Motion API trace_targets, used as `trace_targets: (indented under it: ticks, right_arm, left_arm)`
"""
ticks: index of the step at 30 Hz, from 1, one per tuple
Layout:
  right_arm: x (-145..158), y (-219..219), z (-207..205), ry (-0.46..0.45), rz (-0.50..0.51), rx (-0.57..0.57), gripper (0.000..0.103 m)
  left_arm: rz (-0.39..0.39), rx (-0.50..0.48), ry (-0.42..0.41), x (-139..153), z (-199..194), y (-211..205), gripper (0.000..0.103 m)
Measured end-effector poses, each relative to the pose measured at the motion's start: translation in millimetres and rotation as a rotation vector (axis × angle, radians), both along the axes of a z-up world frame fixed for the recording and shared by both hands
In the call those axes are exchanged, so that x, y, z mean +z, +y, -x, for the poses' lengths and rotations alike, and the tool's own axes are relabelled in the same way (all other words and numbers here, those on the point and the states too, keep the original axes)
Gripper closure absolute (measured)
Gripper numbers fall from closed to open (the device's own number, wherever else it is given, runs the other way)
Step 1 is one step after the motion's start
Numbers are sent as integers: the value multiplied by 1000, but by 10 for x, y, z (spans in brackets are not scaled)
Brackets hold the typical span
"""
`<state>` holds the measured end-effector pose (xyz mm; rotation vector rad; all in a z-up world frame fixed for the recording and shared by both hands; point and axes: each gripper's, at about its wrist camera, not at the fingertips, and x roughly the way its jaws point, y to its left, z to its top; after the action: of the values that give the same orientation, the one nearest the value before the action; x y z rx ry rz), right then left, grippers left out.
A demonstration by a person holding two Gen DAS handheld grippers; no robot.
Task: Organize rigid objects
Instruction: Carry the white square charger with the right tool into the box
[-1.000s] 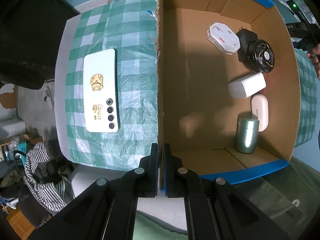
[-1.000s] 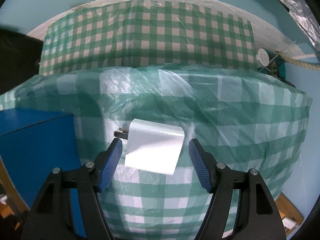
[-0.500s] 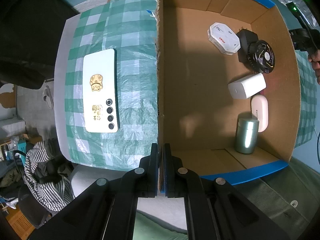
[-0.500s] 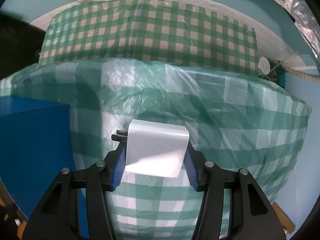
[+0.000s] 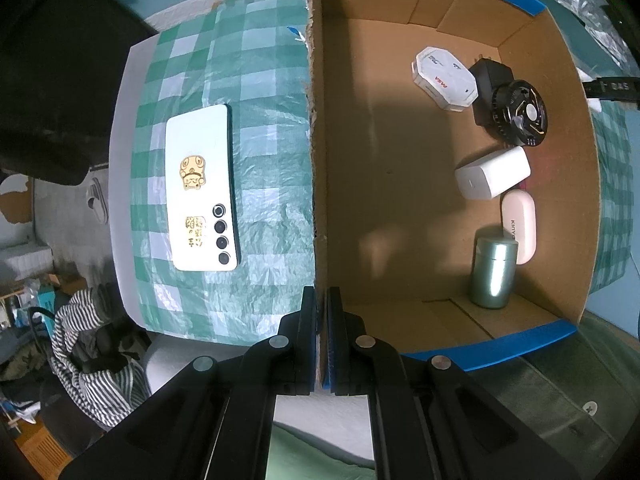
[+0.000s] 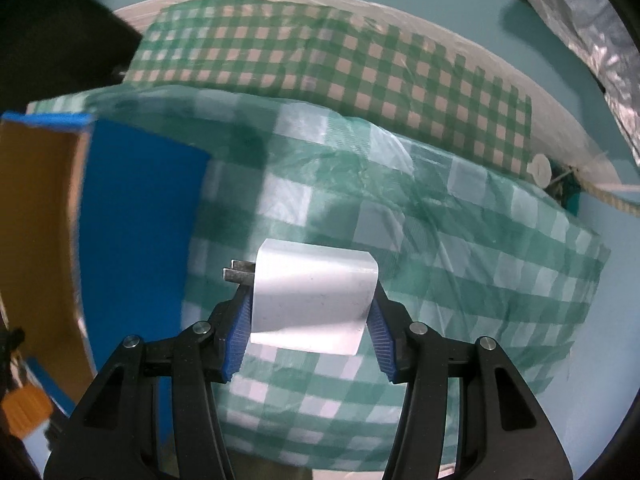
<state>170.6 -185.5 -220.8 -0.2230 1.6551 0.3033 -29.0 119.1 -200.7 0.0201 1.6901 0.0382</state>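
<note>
- Gripping the white charger [image 6: 312, 298] by its two sides, the right claw [image 6: 308, 328] holds it clear above the checked desk [image 6: 460, 248], prongs pointing left toward the blue-sided cardboard box [image 6: 136, 216]
- Pinching the box's near wall, the left claw [image 5: 323, 340] is closed tight beside the white phone [image 5: 202, 188]
</note>
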Motion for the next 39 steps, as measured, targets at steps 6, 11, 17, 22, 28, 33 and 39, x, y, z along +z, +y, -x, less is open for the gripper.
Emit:
trace_targets:
  ticks: [6,11,17,22,28,33,39]
  right_arm:
    - [275,126,113,-25,-17,70,51]
    - [495,269,188,-47,-42,122,51]
    - [702,494,309,-63,-79,196,51]
    - [807,721,435,-68,-105,276,51]
    - [832,986,620,-60,-142,390,51]
    - [817,1202,790,-61,-143,489,51]
    - [714,1437,1018,-53,-109,609,51]
  left_arm:
    - [1,-8,-3,-8,-3,1,99]
    - [1,-13,-4,-10,-16,-1,99]
    - [3,-17,-8,-7,-21,-1,99]
    - [2,-17,-7,-7,-22,1,99]
    - [5,-16,-9,-11,-11,5,99]
    - [5,-15,-8,-12,-11,6,99]
    - [4,-16,-9,-6,-2,3,99]
